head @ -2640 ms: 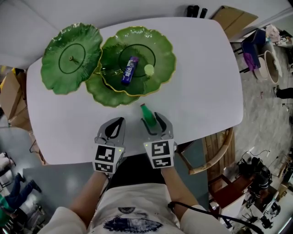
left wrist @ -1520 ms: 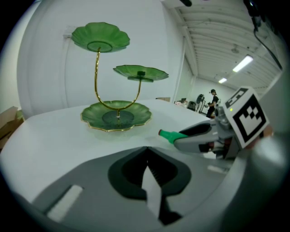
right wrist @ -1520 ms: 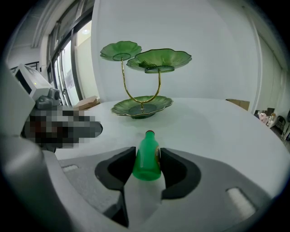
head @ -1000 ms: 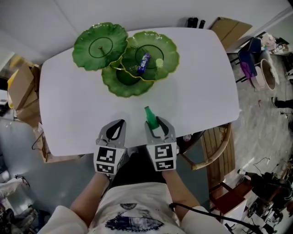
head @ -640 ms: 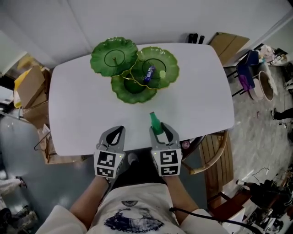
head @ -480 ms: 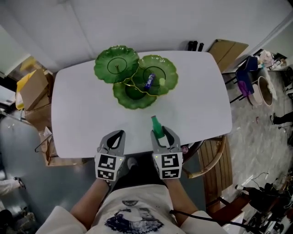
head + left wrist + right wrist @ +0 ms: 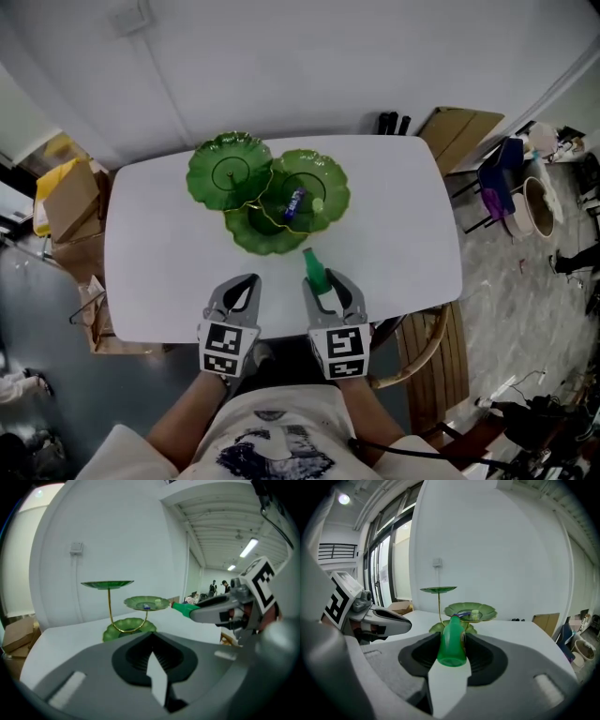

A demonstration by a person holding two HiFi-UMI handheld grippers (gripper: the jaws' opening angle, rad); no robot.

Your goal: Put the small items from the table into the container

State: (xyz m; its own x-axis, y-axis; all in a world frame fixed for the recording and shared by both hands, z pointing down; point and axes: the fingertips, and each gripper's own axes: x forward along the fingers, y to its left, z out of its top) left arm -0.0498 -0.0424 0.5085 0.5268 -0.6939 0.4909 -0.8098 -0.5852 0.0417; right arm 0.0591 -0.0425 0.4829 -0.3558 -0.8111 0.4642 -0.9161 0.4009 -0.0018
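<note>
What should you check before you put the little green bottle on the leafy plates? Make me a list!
1. The green bottle is squeezed between the right gripper's jaws: ok.
2. The left gripper is shut, empty and off to the side: ok.
3. The plate stand is upright on the table: ok.
4. The middle plate has bare room beside the purple candy and the pale round thing: looks ok.
5. Nothing stands between the bottle and the plates: ok.
6. The bottle's cap is on tight: cannot tell.
</note>
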